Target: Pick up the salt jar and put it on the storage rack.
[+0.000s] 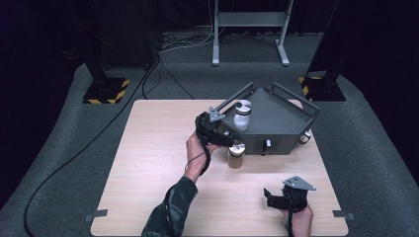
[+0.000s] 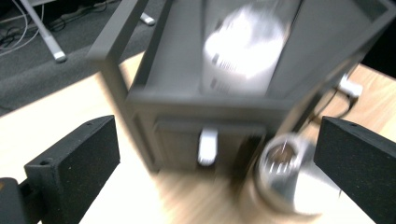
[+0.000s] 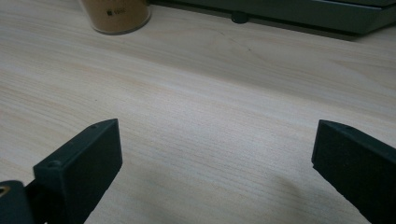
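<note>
Landmark for this entry: the grey metal box [image 1: 276, 123] standing on the far right part of the tabletop [image 1: 148, 163].

Left tongs [image 1: 228, 139] sit at the box's near-left corner, held in the person's left hand [image 1: 197, 148]. Jaws stand wide apart with nothing pressed between them. In the left gripper view the brown jar [image 2: 292, 179] with its silver lid lies low and just inside the right-hand jaw; the picture is blurred, so I cannot tell whether that jaw touches it.

From above, the brown jar [image 1: 236, 154] stands upright on the tabletop just in front of the box's front face, at its left end, right beside the left tongs.

White jar [image 1: 242, 115] stands upright on top of the box, near its left edge. In the left gripper view it shows as a bright blur [image 2: 245, 44] above the front face.

A small pale latch [image 2: 207, 145] hangs on the box's front panel.

Right tongs [image 1: 271, 196] rest well in front of the box toward its right end, held in the right hand [image 1: 299, 219]. Jaws wide open over bare wood, gripping nothing. The right gripper view shows the brown jar's base [image 3: 116, 16] and the box's lower edge [image 3: 299, 16] far ahead.
</note>
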Motion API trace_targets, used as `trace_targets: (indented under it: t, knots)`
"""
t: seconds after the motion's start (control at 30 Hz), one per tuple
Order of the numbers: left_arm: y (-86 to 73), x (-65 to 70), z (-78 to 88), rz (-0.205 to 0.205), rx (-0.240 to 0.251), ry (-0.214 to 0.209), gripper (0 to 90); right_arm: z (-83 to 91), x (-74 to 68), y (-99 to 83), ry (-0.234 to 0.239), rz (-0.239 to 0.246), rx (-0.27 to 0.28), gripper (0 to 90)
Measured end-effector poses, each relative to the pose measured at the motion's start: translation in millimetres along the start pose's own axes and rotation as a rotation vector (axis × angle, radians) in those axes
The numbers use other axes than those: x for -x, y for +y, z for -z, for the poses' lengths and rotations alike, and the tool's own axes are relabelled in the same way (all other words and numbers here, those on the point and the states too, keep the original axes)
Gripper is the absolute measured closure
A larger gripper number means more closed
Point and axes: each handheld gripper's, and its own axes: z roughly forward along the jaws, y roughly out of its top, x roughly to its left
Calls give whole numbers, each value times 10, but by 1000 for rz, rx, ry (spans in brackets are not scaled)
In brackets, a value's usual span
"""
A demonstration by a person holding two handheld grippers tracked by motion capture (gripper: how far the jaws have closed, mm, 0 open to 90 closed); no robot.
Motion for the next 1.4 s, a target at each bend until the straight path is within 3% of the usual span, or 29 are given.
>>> trace_targets:
  t: [0.27, 0.33, 0.57, 0.83, 1.03, 1.4]
  knots:
    - [-561, -209, 295, 66, -50, 28, 2, 2, -2, -6, -2, -3, 3, 8]
    - [-733, -235, 400, 73, -61, 47, 2, 2, -2, -5, -1, -1, 3, 8]
    - [-1299, -330, 721, 159, -115, 112, 2, 0, -11, 2, -7, -3, -1, 7]
    - [-1557, -309, 794, 188, -185, 176, 2, -9, -21, 17, -11, 1, -10, 7]
    - [-1659, -351, 769, 249, -219, 193, 2, -14, -29, 25, -15, 4, -14, 7]
    - [-1810, -398, 847, 307, -159, 190, 5, -17, -31, 31, -18, 1, -18, 6]
